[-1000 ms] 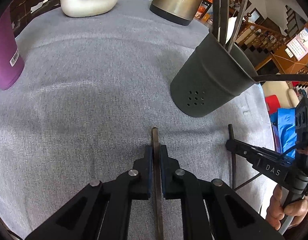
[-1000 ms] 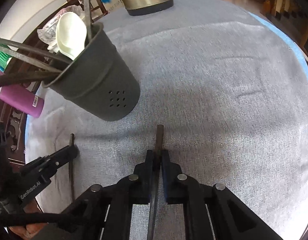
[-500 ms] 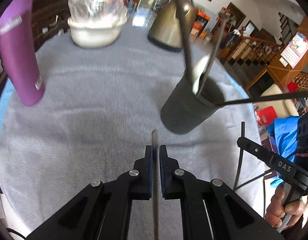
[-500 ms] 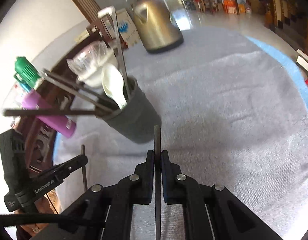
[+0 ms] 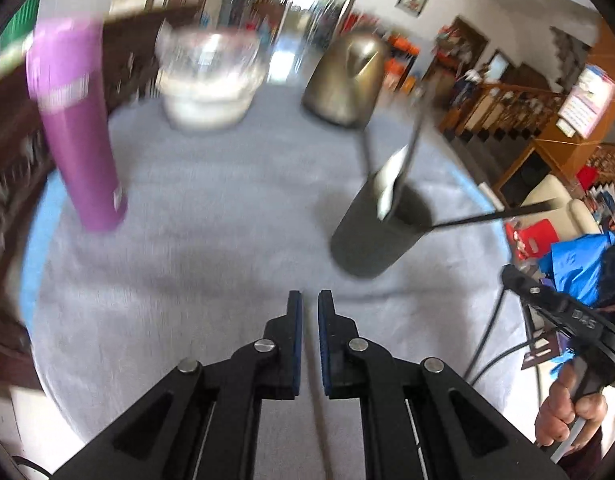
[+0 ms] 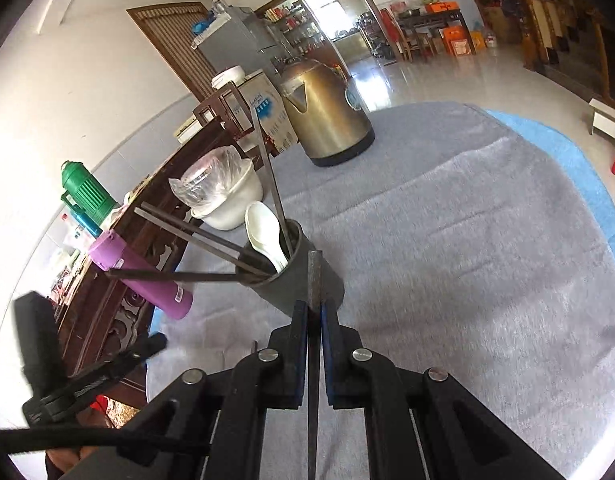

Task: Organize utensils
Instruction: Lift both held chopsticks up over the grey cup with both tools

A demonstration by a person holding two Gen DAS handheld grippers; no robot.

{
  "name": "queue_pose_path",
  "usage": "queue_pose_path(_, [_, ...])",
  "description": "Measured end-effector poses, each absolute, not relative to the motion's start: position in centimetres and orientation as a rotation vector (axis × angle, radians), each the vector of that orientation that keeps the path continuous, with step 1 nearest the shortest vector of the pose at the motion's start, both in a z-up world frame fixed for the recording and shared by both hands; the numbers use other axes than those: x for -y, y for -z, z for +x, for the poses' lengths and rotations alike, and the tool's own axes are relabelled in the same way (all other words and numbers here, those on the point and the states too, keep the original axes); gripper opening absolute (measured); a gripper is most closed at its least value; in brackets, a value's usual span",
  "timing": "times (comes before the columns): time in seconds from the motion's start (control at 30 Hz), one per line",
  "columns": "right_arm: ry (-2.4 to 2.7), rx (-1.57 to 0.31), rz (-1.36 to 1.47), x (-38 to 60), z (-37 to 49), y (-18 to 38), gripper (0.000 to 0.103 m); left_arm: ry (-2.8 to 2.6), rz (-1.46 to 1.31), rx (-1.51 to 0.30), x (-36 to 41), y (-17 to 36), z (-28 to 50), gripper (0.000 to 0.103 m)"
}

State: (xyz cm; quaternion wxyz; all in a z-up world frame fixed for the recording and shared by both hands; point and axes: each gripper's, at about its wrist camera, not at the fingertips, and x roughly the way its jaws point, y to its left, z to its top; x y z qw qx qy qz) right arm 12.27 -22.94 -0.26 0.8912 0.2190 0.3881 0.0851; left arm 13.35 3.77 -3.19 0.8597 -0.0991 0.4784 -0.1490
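Dark chopstick (image 6: pixel 314 280) clamped in the right gripper (image 6: pixel 314 312) points straight at the holder (image 6: pixel 295 284) just beyond; left gripper (image 5: pixel 310 304) slightly apart, seemingly empty.

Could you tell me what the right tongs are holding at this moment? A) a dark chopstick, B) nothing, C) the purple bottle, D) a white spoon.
A: in the right wrist view, the right tongs are shut on a dark chopstick whose tip points toward the dark utensil holder.

Grey-clothed table (image 6: pixel 467 240) bears holder (image 6: pixel 295 284), kettle (image 6: pixel 327 120).
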Motion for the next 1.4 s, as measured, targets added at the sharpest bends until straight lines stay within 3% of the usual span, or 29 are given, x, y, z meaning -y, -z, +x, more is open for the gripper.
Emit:
queue_pose_path(0.1, [-0.182, -0.839, 0.495, 23.5, 12.3, 1.8, 0.007, 0.291, -0.234, -1.100, -4.1, 6.0, 14.1, 0.013])
queue_pose_path(0.17, [-0.186, -0.861, 0.524, 23.8, 12.3, 2.7, 0.007, 0.297, -0.243, -1.136, -3.6, 7.2, 14.5, 0.025])
queue_pose_path(0.23, [-0.186, -0.867, 0.528, 23.9, 12.4, 3.2, 0.007, 0.313, -0.237, -1.158, -2.9, 7.8, 14.8, 0.047])
queue_pose_path(0.4, [-0.200, -0.853, 0.528, 23.9, 12.5, 3.2, 0.007, 0.319, -0.190, -1.212, -0.5, 10.1, 16.1, 0.048])
queue_pose_path(0.5, [-0.208, -0.845, 0.533, 24.1, 12.5, 3.1, 0.007, 0.301, -0.151, -1.211, 0.3, 11.2, 16.8, 0.045])
queue_pose_path(0.53, [-0.211, -0.845, 0.532, 24.1, 12.6, 3.1, 0.007, 0.298, -0.131, -1.203, 0.6, 11.2, 17.0, 0.032])
queue_pose_path(0.57, [-0.210, -0.845, 0.531, 24.1, 12.6, 3.1, 0.007, 0.284, -0.110, -1.207, 0.8, 11.4, 17.2, 0.025])
queue_pose_path(0.6, [-0.210, -0.846, 0.532, 24.0, 12.6, 3.1, 0.007, 0.277, -0.105, -1.200, 0.8, 11.4, 17.3, 0.008])
queue_pose_path(0.83, [-0.224, -0.828, 0.527, 23.5, 12.6, 2.7, 0.007, 0.273, -0.087, -1.123, 0.7, 9.8, 16.1, 0.006])
queue_pose_path(1.4, [-0.216, -0.613, 0.424, 21.8, 10.6, -3.9, 0.007, 0.174, -0.016, -0.762, -0.5, -2.4, 11.5, 0.005])
